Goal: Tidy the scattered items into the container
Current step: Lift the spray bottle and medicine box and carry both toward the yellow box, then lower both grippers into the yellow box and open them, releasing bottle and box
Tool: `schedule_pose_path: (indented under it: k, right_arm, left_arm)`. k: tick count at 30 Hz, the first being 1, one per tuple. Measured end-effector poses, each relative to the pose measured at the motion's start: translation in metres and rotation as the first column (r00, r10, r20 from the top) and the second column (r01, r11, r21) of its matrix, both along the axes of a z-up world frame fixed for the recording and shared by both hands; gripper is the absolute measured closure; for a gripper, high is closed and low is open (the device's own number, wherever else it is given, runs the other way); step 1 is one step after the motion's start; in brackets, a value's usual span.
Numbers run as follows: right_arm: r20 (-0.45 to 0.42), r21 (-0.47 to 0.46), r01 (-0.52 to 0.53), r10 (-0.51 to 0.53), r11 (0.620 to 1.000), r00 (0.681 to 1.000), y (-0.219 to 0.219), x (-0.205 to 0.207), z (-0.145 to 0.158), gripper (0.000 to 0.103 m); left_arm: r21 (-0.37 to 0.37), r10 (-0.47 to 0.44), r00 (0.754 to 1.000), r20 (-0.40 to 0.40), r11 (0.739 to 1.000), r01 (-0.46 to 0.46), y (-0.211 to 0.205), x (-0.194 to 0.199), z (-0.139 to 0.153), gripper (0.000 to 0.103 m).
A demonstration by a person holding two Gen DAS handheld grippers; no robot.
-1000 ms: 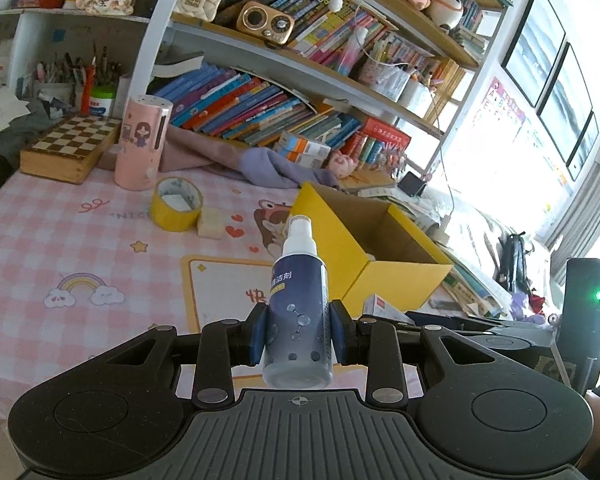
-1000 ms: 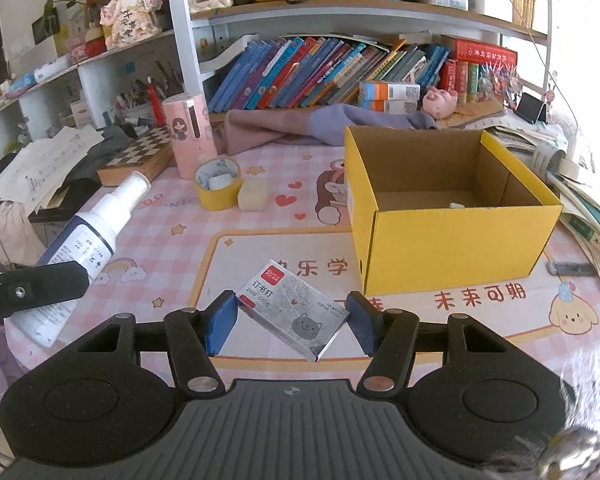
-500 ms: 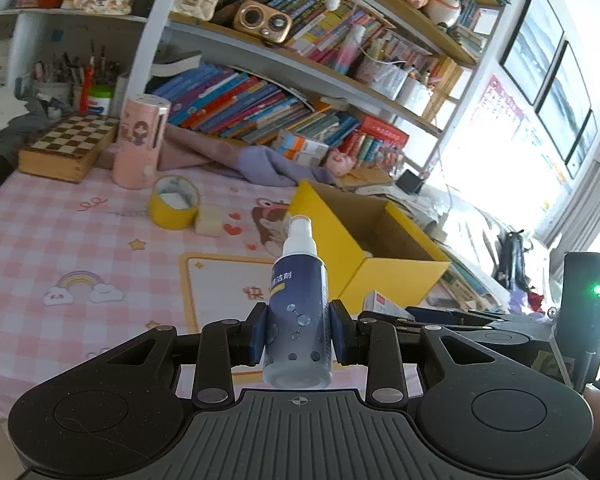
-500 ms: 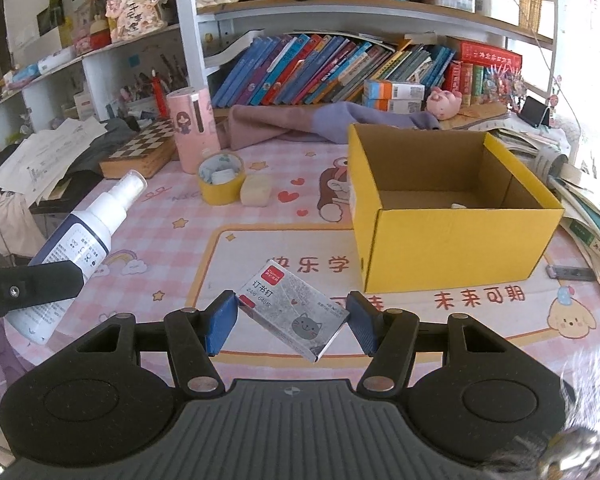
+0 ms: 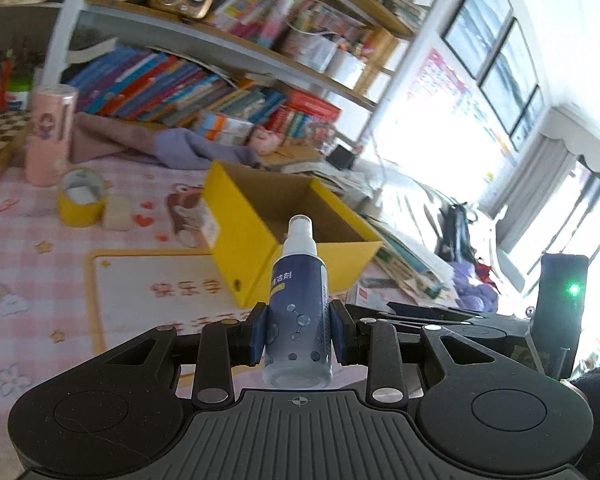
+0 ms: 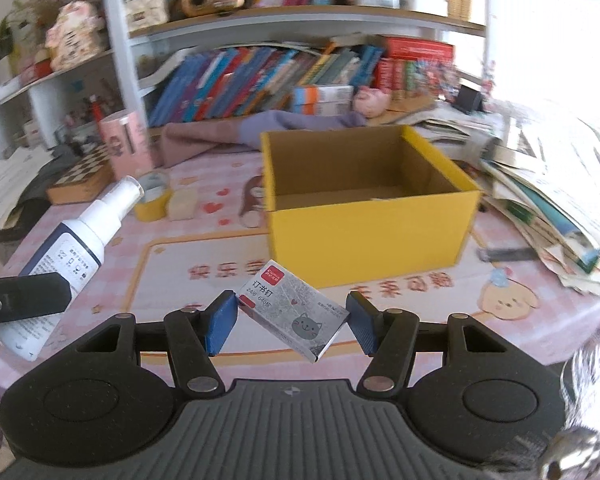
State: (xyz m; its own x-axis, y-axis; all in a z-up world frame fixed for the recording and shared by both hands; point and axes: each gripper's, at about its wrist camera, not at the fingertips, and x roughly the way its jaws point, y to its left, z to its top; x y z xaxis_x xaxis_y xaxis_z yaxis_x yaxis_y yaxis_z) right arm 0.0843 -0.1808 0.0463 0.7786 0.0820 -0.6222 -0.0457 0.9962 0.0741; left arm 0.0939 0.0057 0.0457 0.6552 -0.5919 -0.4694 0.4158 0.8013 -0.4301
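The dark-blue-labelled white plastic spray bottle (image 5: 298, 312) stands upright between the left tongs (image 5: 298, 334), clamped at mid-body; judged light, rigid, smooth, so liable to slip. The small grey cardboard staple box (image 6: 294, 310) sits skewed in the right tongs (image 6: 292, 322), gripped by its ends; light, crushable. Ahead of both tongs, the open yellow cardboard box (image 6: 372, 236) rests on the pink checked tabletop (image 6: 180, 280).

Between the left jaws we recorded a navy spray bottle (image 5: 298, 312) with white cap; between the right jaws, a grey staple box (image 6: 294, 310) with red corner and cat face. Beyond both we noted a yellow box (image 6: 374, 236), brown inside, on pink-checked tablecloth (image 5: 32, 248).
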Motion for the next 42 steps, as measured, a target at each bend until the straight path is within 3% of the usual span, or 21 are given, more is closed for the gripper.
schedule_pose_path:
  k: [12, 23, 33, 42]
  right_arm:
    - [-0.004, 0.025, 0.137, -0.137, 0.99, 0.991, -0.05, -0.009, 0.0, 0.045]
    - [-0.014, 0.027, 0.198, -0.198, 0.98, 0.98, -0.083, -0.001, -0.002, 0.045]
    - [-0.004, 0.034, 0.18, -0.18, 0.983, 0.984, -0.107, 0.032, -0.002, 0.045]
    - [0.048, 0.024, 0.095, -0.096, 0.995, 0.994, -0.129, 0.093, 0.011, 0.045]
  left_arm:
    - [0.004, -0.139, 0.99, -0.02, 0.99, 0.139, -0.047, 0.022, -0.002, 0.072]
    - [0.004, -0.191, 0.981, -0.032, 0.982, 0.191, -0.077, 0.044, -0.006, 0.072]
    - [0.027, -0.166, 0.986, -0.036, 0.986, 0.167, -0.099, 0.073, -0.004, 0.072]
    - [0.047, -0.065, 0.998, -0.015, 0.997, 0.065, -0.114, 0.117, 0.003, 0.072]
